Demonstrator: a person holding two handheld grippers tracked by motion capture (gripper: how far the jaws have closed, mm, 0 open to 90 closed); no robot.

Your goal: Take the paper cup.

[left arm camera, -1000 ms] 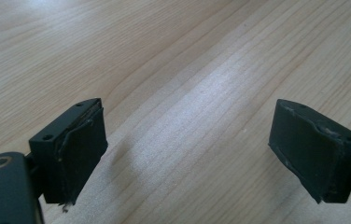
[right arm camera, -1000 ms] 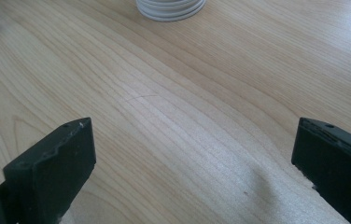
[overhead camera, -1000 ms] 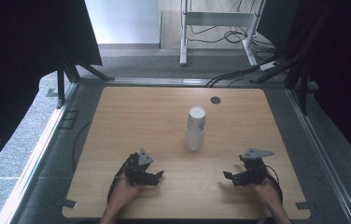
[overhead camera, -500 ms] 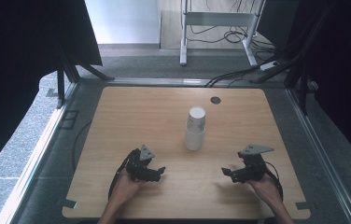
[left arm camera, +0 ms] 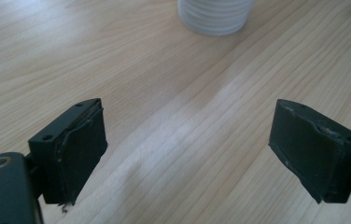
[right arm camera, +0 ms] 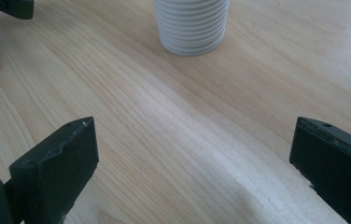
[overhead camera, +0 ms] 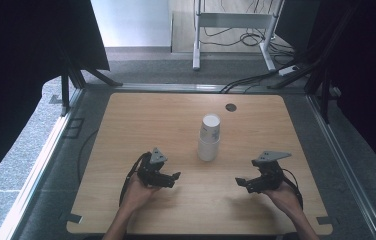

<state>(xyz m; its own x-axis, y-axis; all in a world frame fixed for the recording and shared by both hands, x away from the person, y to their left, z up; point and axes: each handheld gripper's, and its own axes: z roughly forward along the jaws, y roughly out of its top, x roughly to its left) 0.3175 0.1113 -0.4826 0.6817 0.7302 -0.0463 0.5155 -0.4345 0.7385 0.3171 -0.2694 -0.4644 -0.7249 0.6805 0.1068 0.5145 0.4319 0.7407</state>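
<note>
so since a sec ago I've nudged both tongs, left (overhead camera: 175, 176) and right (overhead camera: 240, 182), up off the tabletop (overhead camera: 126, 125) a bit and in toward the white cup stack (overhead camera: 209, 138).

The table (overhead camera: 141, 120) is pale wood with a smooth, faintly shiny grain. Ahead of both grippers, the stack of cups (overhead camera: 209, 137) looks white, matt, ribbed paper.

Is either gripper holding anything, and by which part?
Nothing. Left gripper and right gripper are open and empty, apart from the cup stack.
</note>
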